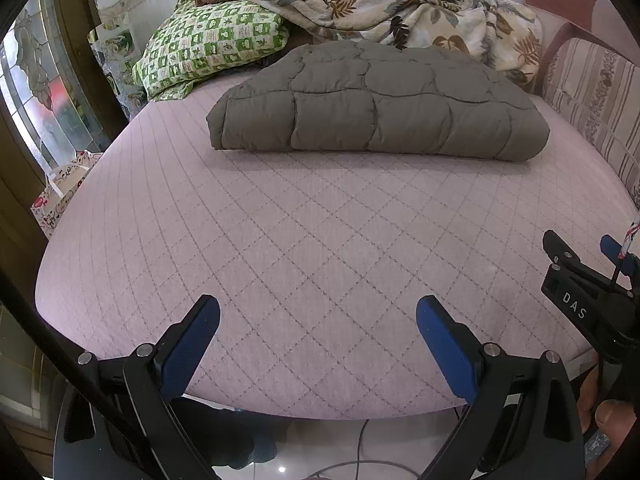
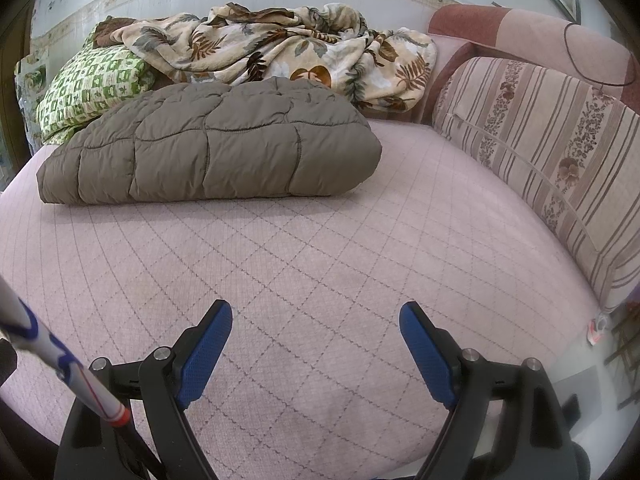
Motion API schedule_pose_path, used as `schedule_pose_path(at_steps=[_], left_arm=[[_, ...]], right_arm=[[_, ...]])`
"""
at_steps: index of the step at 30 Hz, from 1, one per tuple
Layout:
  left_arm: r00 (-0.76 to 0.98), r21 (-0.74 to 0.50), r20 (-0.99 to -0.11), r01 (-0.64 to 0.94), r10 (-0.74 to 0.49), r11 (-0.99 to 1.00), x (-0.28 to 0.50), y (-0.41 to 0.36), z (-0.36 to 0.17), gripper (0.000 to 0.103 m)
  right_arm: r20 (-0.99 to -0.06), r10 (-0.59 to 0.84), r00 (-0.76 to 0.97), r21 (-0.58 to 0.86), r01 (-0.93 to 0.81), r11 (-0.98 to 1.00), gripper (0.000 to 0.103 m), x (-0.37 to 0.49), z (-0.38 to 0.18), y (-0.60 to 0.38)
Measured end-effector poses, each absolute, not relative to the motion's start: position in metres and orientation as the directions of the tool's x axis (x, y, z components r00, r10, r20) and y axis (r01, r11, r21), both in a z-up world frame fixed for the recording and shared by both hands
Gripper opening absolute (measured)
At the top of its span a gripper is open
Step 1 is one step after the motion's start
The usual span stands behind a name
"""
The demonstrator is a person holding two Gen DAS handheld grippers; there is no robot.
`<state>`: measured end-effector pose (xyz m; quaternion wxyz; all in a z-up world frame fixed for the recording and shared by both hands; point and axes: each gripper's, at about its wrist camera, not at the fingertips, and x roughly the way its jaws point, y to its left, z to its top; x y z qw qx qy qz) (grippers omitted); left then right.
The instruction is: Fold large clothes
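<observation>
A grey-brown quilted padded garment (image 1: 376, 104) lies folded into a thick bundle on the pink bed (image 1: 280, 248), toward the far side. It also shows in the right wrist view (image 2: 208, 148), at the left of the bed (image 2: 320, 248). My left gripper (image 1: 318, 312) is open and empty above the bed's near edge, well short of the bundle. My right gripper (image 2: 316, 318) is open and empty, also over the near part of the bed. The right gripper's side shows at the right edge of the left wrist view (image 1: 588, 288).
A green checked pillow (image 1: 212, 48) and a crumpled leaf-print blanket (image 1: 400, 8) lie at the head of the bed. A striped cushion (image 2: 552, 152) lines the right side. A floral bag (image 1: 60, 200) stands beside the bed's left edge. A cable lies on the floor (image 1: 360, 464).
</observation>
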<state>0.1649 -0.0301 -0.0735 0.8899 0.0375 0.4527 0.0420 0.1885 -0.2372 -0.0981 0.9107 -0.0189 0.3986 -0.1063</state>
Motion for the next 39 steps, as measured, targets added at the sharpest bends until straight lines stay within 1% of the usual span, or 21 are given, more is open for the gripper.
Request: schedule_pose_path(at_steps=[16,20,24,29,34,36,39], left_arm=[[0.572,0.092,-0.813,-0.056,0.108,0.994,0.171,-0.022,-0.077,0.098],[0.577,0.086,-0.812,-0.041,0.093,0.995,0.190,-0.023,-0.075,0.098],[0.605,0.118,-0.788,-0.040,0.118,0.992,0.214,-0.024,-0.068,0.098],[0.618,0.090,-0.782,-0.020,0.083,0.996,0.221,-0.024,-0.066,0.098],[0.587,0.046,-0.809,0.006,0.034,0.999,0.228,-0.023,-0.079,0.098],[0.584,0.035,-0.811,0.004,0.026,0.999,0.229,-0.022,-0.082,0.098],[0.574,0.050,-0.818,0.000,0.041,0.999,0.234,-0.020,-0.088,0.098]], right_arm=[[-0.719,-0.201,0.665,-0.121,0.165,0.979,0.089,0.188,-0.098,-0.237],[-0.714,-0.198,0.671,-0.126,0.156,0.980,0.089,0.187,-0.097,-0.235],[-0.715,-0.212,0.666,-0.145,0.156,0.977,0.089,0.189,-0.099,-0.234],[-0.726,-0.234,0.647,-0.149,0.185,0.971,0.089,0.193,-0.103,-0.242],[-0.738,-0.235,0.633,-0.138,0.200,0.970,0.089,0.196,-0.106,-0.246],[-0.740,-0.233,0.631,-0.141,0.193,0.971,0.089,0.197,-0.107,-0.245],[-0.743,-0.227,0.630,-0.147,0.177,0.973,0.089,0.198,-0.109,-0.241]])
